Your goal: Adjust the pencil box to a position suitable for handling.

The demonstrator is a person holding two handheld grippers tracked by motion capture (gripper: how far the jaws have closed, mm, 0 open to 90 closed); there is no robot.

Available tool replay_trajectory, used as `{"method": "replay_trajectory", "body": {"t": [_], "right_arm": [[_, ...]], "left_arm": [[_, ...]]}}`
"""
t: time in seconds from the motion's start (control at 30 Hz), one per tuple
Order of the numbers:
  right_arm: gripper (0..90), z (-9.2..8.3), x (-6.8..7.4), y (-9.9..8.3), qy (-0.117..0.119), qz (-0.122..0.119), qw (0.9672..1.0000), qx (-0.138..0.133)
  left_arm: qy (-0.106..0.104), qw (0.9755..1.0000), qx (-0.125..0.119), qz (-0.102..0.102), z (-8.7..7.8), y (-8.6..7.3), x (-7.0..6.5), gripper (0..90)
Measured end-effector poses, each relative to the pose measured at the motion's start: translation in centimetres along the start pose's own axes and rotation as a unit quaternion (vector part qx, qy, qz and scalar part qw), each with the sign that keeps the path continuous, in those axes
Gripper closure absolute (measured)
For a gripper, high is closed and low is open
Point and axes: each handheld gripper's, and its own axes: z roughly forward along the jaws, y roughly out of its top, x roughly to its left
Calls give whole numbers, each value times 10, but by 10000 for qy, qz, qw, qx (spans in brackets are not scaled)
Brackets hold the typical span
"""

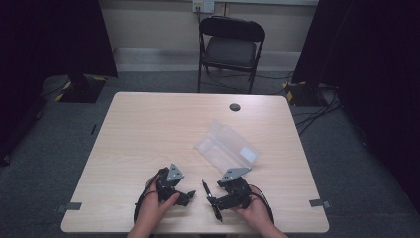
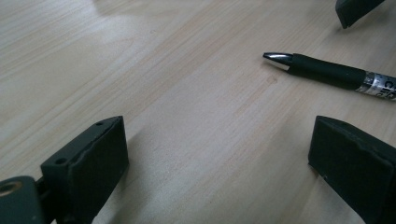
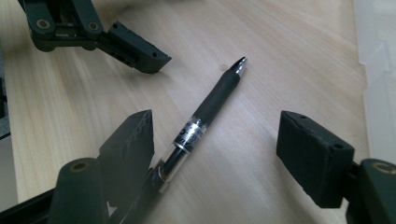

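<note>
Pale wooden table [image 1: 148, 129], near edge: we see the pen [image 3: 208, 112] lying flat between the spread jaws of the right gripper [image 3: 215, 144], close against one jaw, unclamped. We note the left gripper [image 2: 219, 154] likewise open, holding nothing, pen tip just ahead of it.

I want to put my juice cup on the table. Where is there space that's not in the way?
The table's whole left half is bare, and so is the far strip around the round black cap. It is crowded near the front edge, where both tools flank the pen, with the clear plastic case just beyond.
</note>
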Motion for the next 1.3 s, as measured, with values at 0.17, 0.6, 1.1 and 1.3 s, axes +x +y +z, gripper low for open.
{"method": "replay_trajectory", "body": {"t": [0.17,0.6,1.1,1.3], "right_arm": [[273,4,0,-2,-34,-113,9999,63],[466,-3,-3,-4,-364,-463,9980,215],[786,-16,-25,-10,-296,-35,9993,209],[788,-17,-25,-10,-349,-5,9991,231]], "left_arm": [[0,10000,9,10,0,0,0,43],[1,10000,-5,-5,0,0,0,43],[-1,10000,-7,-7,0,0,0,43],[1,10000,-1,-4,0,0,0,43]]}}
